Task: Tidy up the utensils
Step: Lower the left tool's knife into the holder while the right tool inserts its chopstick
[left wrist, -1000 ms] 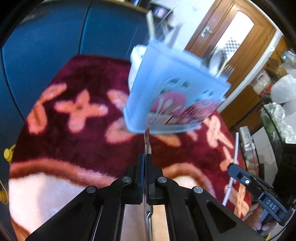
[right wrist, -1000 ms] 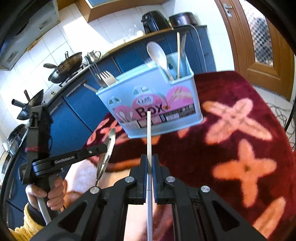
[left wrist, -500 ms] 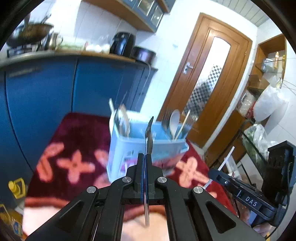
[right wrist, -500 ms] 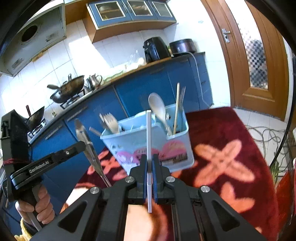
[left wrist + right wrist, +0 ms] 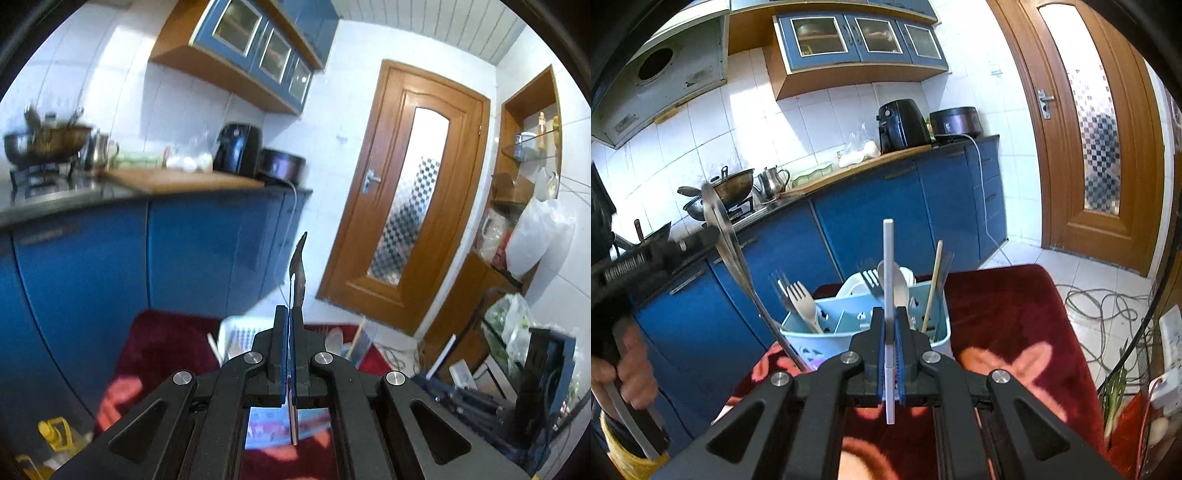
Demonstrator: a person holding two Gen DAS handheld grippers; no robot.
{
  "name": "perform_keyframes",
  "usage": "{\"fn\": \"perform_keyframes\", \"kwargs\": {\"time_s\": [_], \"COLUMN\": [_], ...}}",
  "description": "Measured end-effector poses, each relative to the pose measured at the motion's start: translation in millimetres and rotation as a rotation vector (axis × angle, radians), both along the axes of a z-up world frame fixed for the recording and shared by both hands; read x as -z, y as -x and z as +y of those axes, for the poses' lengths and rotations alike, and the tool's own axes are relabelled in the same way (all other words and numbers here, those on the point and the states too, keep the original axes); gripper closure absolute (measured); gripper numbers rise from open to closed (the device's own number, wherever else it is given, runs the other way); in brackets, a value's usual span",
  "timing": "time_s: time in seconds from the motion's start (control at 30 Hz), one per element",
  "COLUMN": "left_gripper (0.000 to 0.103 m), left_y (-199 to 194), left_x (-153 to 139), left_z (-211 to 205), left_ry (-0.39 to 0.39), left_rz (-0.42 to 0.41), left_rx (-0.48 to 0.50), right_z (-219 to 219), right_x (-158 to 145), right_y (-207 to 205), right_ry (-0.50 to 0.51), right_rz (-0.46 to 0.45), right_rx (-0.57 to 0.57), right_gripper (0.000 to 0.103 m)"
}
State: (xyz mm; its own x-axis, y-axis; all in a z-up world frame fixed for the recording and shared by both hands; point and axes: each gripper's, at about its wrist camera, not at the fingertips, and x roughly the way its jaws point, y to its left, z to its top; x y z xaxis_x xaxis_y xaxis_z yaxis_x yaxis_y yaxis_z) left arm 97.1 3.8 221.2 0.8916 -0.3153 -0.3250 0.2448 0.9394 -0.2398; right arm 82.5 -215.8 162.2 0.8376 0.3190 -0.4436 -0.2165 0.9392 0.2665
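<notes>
While both hands sit above the plush red blanket (image 5: 1008, 317), the left gripper (image 5: 289, 314) is clamped on a thin metal spoon (image 5: 297, 273), seen edge-on, bowl upward; the right gripper (image 5: 888, 317) pinches a flat white plastic stick (image 5: 888, 266), upright; below stands the pale blue slotted plastic caddy (image 5: 801, 341), holding wooden forks and a chopstick

left gripper (image 5: 288, 314): jaws clamped, raised, angled slightly down | right gripper (image 5: 891, 315): jaws pinched near-closed, angled slightly down | left hand (image 5: 626, 373): wrapped round gripper handle
</notes>
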Motion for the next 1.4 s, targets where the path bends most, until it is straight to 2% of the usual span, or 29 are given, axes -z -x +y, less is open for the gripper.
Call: {"fn": "perform_keyframes", "kwargs": {"time_s": [0.17,0.3,0.43,0.77,0.93,1.2,1.3,1.37,1.4], "left_gripper": [0.103,0.103,0.103,0.103,0.103,0.103,0.103,0.102,0.102], "left_y": [-8,-19,-38,-65,-69,-70,-66,-62,-61], "left_x": [-29,-33,-14,35,53,69,70,69,69], "left_z": [-2,-9,-18,-23,-25,-31,-32,-32,-31], "left_ry": [-0.040,-0.079,-0.112,-0.126,-0.140,-0.149,-0.151,-0.151,-0.149], "left_rz": [-0.071,-0.087,-0.052,0.059,0.095,0.128,0.129,0.135,0.139], "left_rx": [-0.038,-0.065,-0.073,-0.068,-0.060,-0.036,-0.031,-0.025,-0.024], "right_z": [-2,-5,-10,-6,4,11,12,12,12], "right_x": [-6,-10,-18,-27,-4,27,29,27,26], "right_y": [-7,-14,-26,-60,-82,-90,-89,-85,-82], "right_ry": [0.006,0.010,0.018,0.054,0.087,0.118,0.117,0.102,0.095], "right_rz": [-0.010,-0.020,-0.033,-0.101,-0.042,0.052,0.065,0.061,0.056], "right_rx": [0.012,0.026,0.050,0.120,0.104,0.062,0.054,0.048,0.045], "right_gripper": [0.097,0.097,0.097,0.097,0.096,0.096,0.088,0.073,0.071]}}
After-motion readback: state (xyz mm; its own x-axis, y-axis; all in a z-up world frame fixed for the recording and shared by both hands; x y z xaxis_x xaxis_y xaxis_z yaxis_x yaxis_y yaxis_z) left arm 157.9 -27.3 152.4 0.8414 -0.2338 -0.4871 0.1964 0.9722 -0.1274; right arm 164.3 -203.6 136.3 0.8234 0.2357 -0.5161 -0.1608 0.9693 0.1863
